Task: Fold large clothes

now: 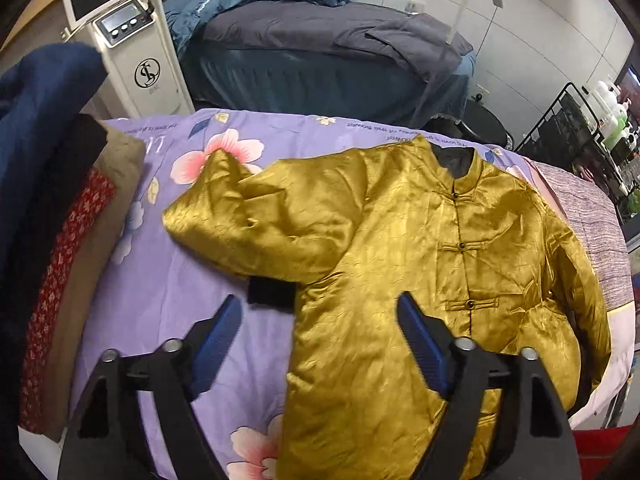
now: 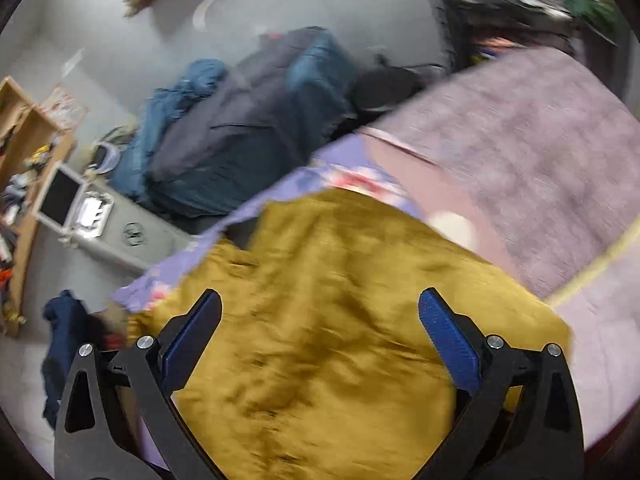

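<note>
Lilac floral bedsheet (image 1: 168, 292) covers the work surface, w/ a 2nd bed (image 1: 312, 60) under dark bedding behind and a white machine (image 1: 132, 40) beside it. Gold satin jacket (image 1: 420, 280) lies face up, buttoned, collar at the far edge, 1 sleeve (image 1: 256, 216) flung out sideways, so spread ready for folding. Stack of folded clothes (image 1: 60, 260) sits at the sheet's edge, prob. done items. Left gripper (image 1: 320, 316) hangs over the jacket's side near the hem, jaws wide, nothing between. Right gripper (image 2: 320, 312), view blurred, is also wide apart over gold fabric, holding nothing. Both look poised to pinch the cloth.
</note>
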Action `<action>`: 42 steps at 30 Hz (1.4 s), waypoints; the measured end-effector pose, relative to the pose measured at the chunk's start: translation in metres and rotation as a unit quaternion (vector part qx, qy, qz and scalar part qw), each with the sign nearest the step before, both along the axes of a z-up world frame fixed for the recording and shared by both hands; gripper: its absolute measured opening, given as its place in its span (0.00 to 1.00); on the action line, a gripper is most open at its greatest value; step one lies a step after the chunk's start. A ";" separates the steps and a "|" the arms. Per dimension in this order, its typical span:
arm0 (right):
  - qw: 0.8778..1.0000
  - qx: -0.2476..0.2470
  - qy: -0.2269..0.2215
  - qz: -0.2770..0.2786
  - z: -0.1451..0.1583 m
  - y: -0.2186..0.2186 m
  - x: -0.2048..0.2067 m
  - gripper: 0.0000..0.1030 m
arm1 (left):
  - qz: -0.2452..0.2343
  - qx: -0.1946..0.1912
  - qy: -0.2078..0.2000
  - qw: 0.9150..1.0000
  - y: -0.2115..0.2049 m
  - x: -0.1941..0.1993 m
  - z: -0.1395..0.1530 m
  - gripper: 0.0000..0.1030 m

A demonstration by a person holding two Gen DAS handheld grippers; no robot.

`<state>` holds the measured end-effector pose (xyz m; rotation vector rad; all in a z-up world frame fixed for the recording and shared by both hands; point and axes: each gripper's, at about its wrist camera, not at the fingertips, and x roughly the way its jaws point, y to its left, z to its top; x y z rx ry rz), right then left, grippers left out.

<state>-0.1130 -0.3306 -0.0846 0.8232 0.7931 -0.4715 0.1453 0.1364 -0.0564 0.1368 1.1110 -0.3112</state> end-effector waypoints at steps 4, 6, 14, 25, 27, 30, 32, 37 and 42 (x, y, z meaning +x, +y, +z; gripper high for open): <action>0.994 0.008 0.071 -0.077 -0.035 -0.027 -0.079 0.95 | 0.021 0.018 0.001 1.000 0.031 -0.007 -0.001 0.89; 0.991 0.039 0.078 -0.106 -0.055 -0.029 -0.110 0.95 | 0.036 0.018 0.016 0.999 0.040 -0.013 -0.011 0.89; 0.976 0.067 0.141 -0.150 -0.107 0.010 -0.152 0.95 | 0.036 0.016 0.091 0.995 0.022 -0.048 -0.059 0.89; 0.984 0.046 0.135 -0.107 -0.103 -0.004 -0.141 0.07 | -0.002 0.004 0.098 0.995 -0.009 -0.073 -0.058 0.89; 0.987 -0.008 0.136 -0.081 -0.069 -0.025 -0.134 0.05 | 0.002 0.009 0.092 0.996 -0.007 -0.074 -0.055 0.89; 0.979 -0.107 0.166 -0.049 -0.020 -0.064 -0.127 0.04 | 0.011 0.010 0.089 0.996 0.000 -0.074 -0.052 0.89; 0.973 -0.145 0.177 -0.037 0.006 -0.096 -0.126 0.04 | 0.019 0.010 0.088 0.996 0.004 -0.074 -0.051 0.89; 0.947 -0.216 0.233 0.036 0.050 -0.178 -0.102 0.04 | 0.040 0.007 0.084 0.996 0.014 -0.078 -0.048 0.89; 0.932 -0.183 0.302 0.079 0.022 -0.244 -0.061 0.05 | 0.062 0.005 0.079 0.995 0.026 -0.083 -0.046 0.89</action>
